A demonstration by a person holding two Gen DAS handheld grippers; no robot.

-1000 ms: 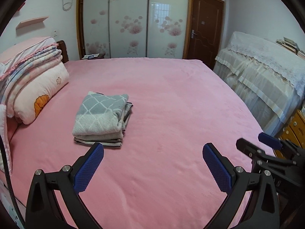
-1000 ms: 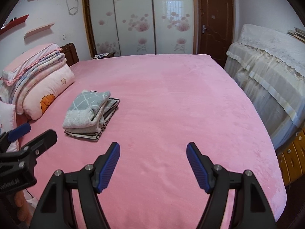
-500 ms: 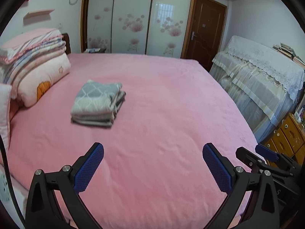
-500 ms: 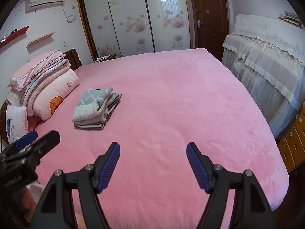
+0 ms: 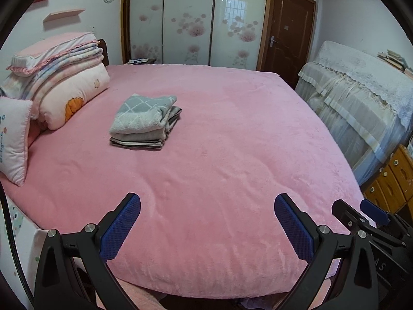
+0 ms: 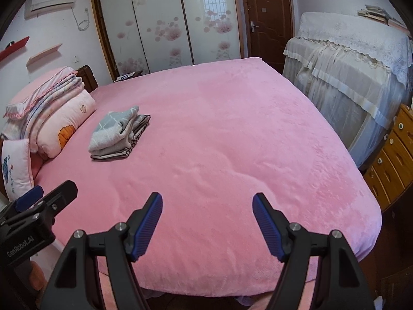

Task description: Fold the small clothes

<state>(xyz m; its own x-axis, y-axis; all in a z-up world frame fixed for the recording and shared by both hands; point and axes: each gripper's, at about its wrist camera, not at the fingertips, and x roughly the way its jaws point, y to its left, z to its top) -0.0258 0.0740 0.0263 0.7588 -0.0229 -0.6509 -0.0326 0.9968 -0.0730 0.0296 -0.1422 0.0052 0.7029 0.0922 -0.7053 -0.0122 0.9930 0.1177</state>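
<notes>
Your left gripper (image 5: pixel 207 222) hangs over the near edge of the pink bed (image 5: pixel 219 155) with its blue pads spread wide and nothing between them. Your right gripper (image 6: pixel 207 222) is likewise released and empty, just beside it. The folded clothes (image 5: pixel 145 121) sit in a neat stack on the left part of the bed, well apart from both tools and near the pile of pillows and quilts (image 5: pixel 59 82). The grey checked piece lies on top; how many garments lie beneath is hard to count.
</notes>
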